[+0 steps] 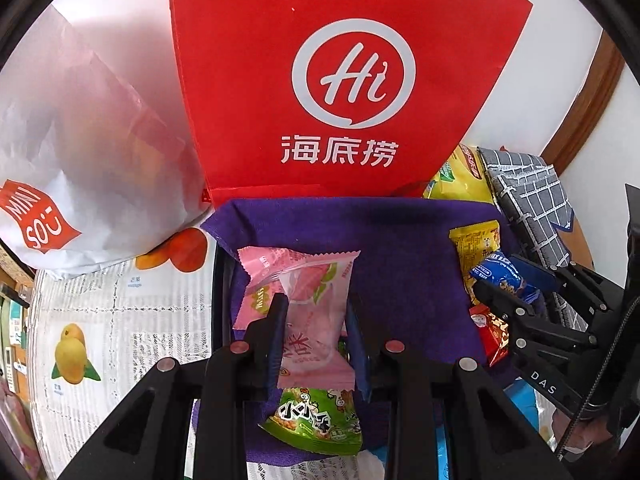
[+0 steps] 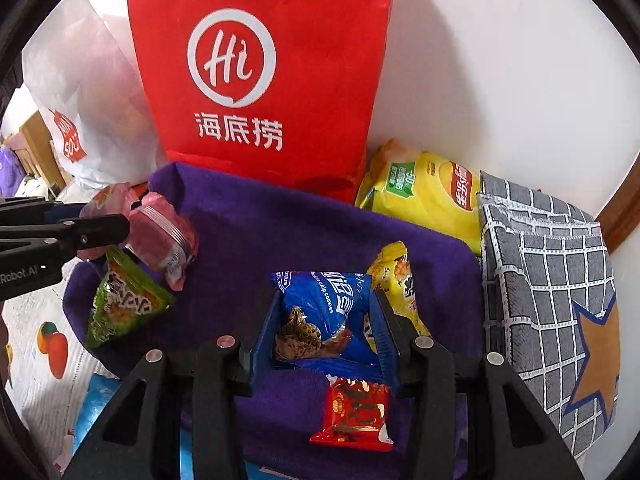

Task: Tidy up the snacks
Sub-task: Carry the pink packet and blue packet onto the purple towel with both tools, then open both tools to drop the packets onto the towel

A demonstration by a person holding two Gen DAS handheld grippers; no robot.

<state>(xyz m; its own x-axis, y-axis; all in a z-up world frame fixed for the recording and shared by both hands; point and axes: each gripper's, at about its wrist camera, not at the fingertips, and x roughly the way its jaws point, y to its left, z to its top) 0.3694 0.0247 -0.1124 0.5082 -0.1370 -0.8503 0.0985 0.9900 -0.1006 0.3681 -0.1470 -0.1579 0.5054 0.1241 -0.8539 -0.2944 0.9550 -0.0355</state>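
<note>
In the left wrist view my left gripper point(image 1: 316, 322) is shut on a pink snack packet point(image 1: 312, 296), held just above a purple cloth point(image 1: 400, 248). A second pink packet point(image 1: 260, 276) lies behind it and a green packet point(image 1: 316, 420) beneath. In the right wrist view my right gripper point(image 2: 326, 322) is shut on a blue cookie packet point(image 2: 320, 308) over the same purple cloth point(image 2: 260, 232). A small yellow packet point(image 2: 396, 280) and a red packet point(image 2: 356, 412) lie beside it. The left gripper point(image 2: 116, 220) shows at the left edge with the pink packet point(image 2: 160, 236).
A red paper bag point(image 2: 260, 72) stands behind the cloth against the white wall, with a white shopping bag point(image 2: 80, 92) to its left. A yellow chips bag point(image 2: 424, 196) and a grey checked fabric pouch point(image 2: 548, 280) sit on the right. A fruit-print table cover point(image 1: 100, 320) lies at the left.
</note>
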